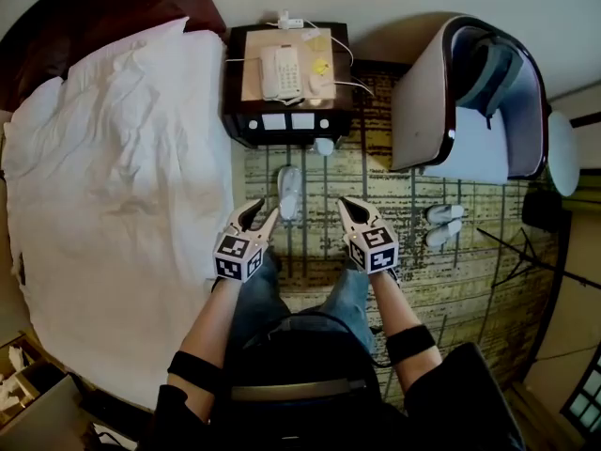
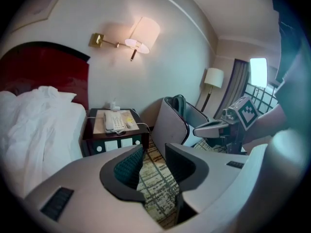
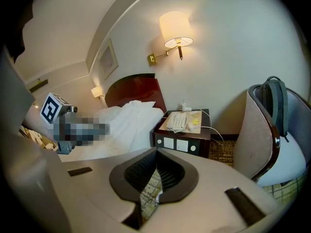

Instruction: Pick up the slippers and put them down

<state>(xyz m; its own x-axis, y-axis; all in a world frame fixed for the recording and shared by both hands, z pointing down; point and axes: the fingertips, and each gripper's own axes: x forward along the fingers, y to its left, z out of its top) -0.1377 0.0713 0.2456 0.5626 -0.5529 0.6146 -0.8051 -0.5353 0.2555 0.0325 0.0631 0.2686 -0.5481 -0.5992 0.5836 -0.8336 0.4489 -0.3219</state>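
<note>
Slipper [image 1: 290, 193], flat, white, lies near slightly parted left gripper [image 1: 263, 212] and closed right gripper [image 1: 345, 203].

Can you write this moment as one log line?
single slipper: on carpet by nightstand, untouched | slipper pair: on carpet near armchair | left gripper: open, empty | right gripper: shut, empty

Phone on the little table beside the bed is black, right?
Not quite. The phone on the little table beside the bed is white, not black. The head view shows it best.
</note>
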